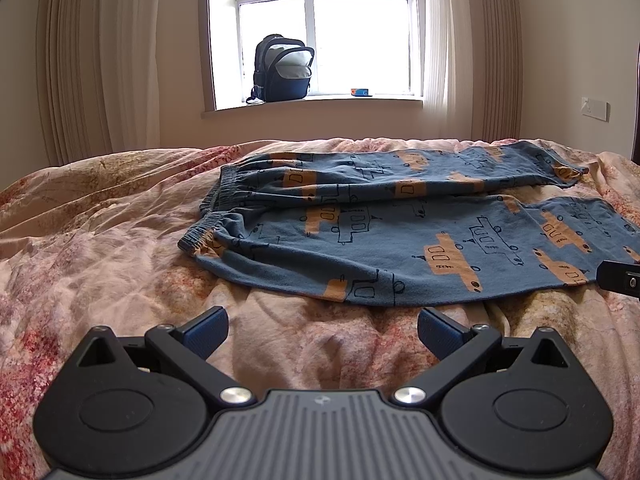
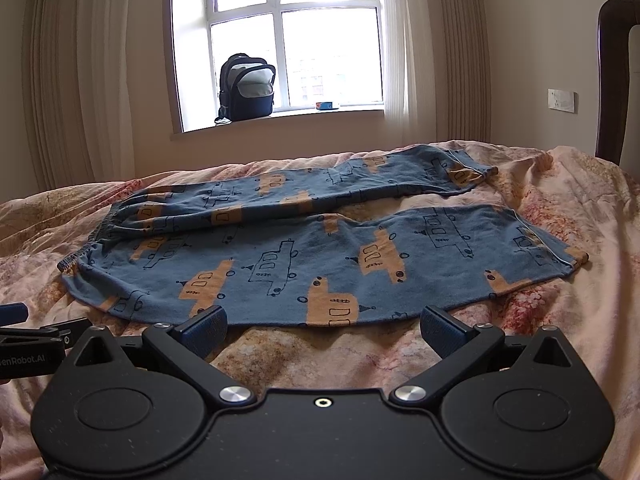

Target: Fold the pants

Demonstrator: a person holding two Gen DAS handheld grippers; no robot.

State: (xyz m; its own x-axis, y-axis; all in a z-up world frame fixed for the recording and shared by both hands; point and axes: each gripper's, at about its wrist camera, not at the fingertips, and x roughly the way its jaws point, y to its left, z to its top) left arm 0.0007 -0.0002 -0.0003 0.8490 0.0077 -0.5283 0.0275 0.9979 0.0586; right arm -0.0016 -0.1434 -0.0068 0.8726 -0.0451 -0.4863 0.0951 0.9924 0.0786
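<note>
Blue pants [image 1: 400,236] with an orange and outlined vehicle print lie spread flat on the bed, waistband to the left, two legs running right and slightly apart. They also show in the right wrist view [image 2: 304,256]. My left gripper [image 1: 322,330] is open and empty, just short of the near edge of the pants, towards the waist end. My right gripper [image 2: 324,328] is open and empty, at the near edge of the closer leg. The right gripper's tip shows at the right edge of the left wrist view [image 1: 620,282]; the left gripper shows at the left edge of the right wrist view [image 2: 32,340].
The bed is covered with a wrinkled pink floral quilt [image 1: 100,248]. Behind it a window sill holds a dark backpack [image 1: 282,70] and a small blue-orange object [image 1: 361,92]. Curtains hang on both sides. A dark headboard [image 2: 612,80] stands at the right.
</note>
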